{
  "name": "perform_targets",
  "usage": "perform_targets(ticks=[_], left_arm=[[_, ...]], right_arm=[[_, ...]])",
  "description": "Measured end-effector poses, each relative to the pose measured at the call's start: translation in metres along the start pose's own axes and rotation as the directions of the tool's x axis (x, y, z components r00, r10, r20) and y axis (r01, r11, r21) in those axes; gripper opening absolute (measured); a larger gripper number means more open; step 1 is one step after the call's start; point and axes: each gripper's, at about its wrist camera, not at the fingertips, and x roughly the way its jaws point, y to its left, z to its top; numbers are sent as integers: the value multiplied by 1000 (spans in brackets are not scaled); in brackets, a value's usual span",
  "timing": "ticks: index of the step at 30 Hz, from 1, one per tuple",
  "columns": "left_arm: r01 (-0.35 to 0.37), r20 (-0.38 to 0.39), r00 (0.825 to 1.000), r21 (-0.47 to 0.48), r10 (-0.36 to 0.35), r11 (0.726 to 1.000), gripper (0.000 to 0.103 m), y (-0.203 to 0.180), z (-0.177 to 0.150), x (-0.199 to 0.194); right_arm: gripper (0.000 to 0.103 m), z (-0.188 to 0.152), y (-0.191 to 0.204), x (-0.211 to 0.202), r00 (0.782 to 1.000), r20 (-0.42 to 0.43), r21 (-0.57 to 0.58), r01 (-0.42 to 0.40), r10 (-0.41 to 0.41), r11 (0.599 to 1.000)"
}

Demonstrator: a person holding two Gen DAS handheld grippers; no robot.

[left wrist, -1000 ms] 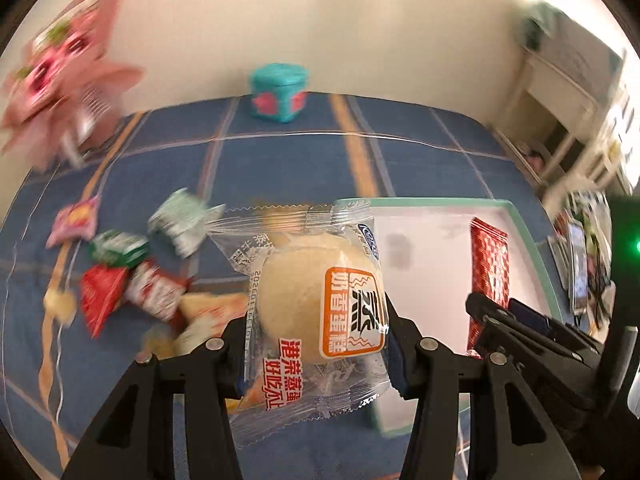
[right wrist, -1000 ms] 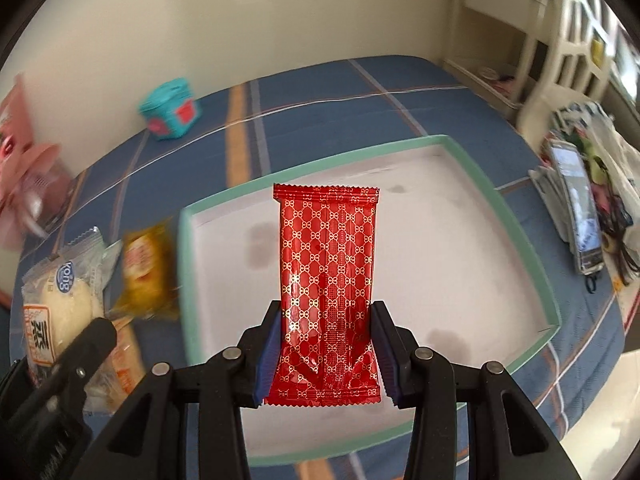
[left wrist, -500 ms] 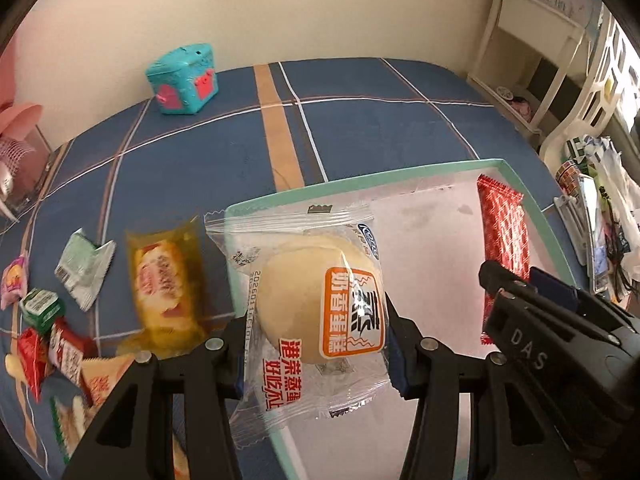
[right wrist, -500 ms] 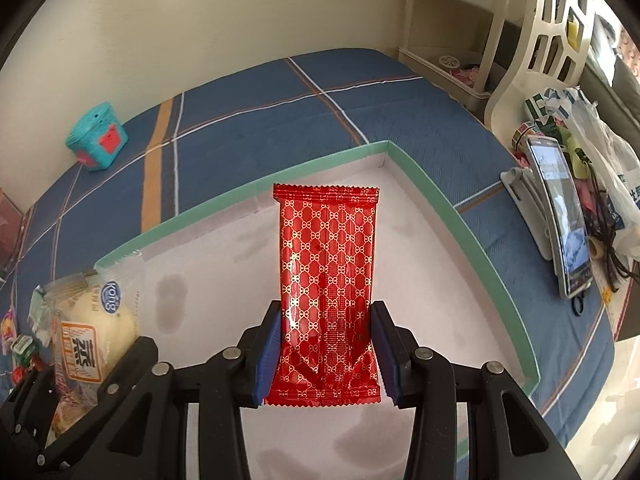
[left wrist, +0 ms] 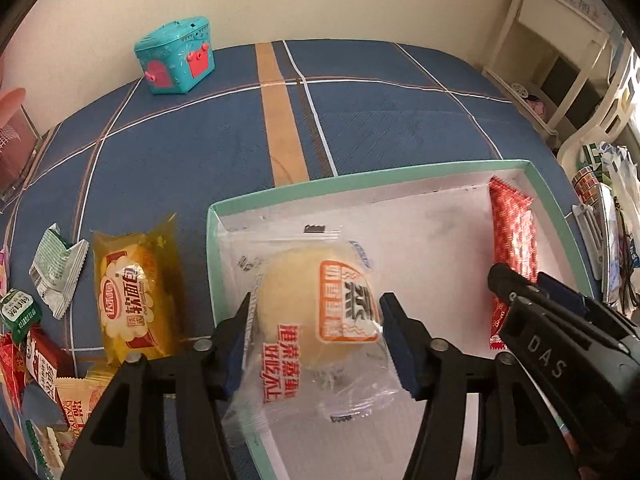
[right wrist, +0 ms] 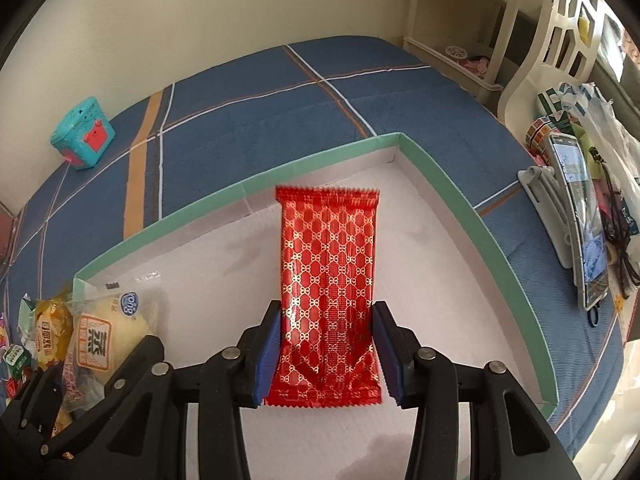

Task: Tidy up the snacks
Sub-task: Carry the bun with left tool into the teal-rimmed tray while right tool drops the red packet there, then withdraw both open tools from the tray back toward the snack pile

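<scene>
My left gripper (left wrist: 316, 340) is shut on a clear-wrapped steamed cake (left wrist: 316, 304), holding it over the left end of a white tray with a teal rim (left wrist: 360, 178). My right gripper (right wrist: 326, 356) is shut on a red patterned snack pack (right wrist: 328, 280), held low over the tray's white floor (right wrist: 440, 280) near its right side. The red pack also shows in the left wrist view (left wrist: 512, 236), and the cake in the right wrist view (right wrist: 104, 328). The two grippers are side by side.
A yellow bread pack (left wrist: 136, 292) lies just left of the tray, with several small snack packets (left wrist: 56, 268) further left on the blue plaid cloth. A teal toy box (left wrist: 176, 60) stands at the back. A phone on a stand (right wrist: 576, 216) is right of the tray.
Both grippers moved right and forward over the tray with their snacks. The loose snack pile has slid to the left edge of view, and the tray's far right corner is now closer.
</scene>
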Motion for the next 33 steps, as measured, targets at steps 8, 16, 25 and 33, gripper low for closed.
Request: perform_targets(ticks=[8, 16, 25, 33], left_arm=[[-16, 4, 1000, 10, 16, 1000, 70, 2, 2, -22], [-26, 34, 999, -16, 26, 1000, 72, 14, -4, -59], [-108, -4, 994, -179, 109, 978, 72, 68, -30, -75], [-187, -49, 982, -319, 181, 929, 72, 118, -60, -85]], right_arm=[[52, 1, -3, -22, 999, 29, -1, -15, 15, 1000], [53, -6, -4, -54, 998, 53, 1, -44, 44, 999], [52, -30, 2, -64, 997, -2, -9, -79, 79, 997], [52, -56, 30, -70, 994, -38, -80, -105, 103, 991]])
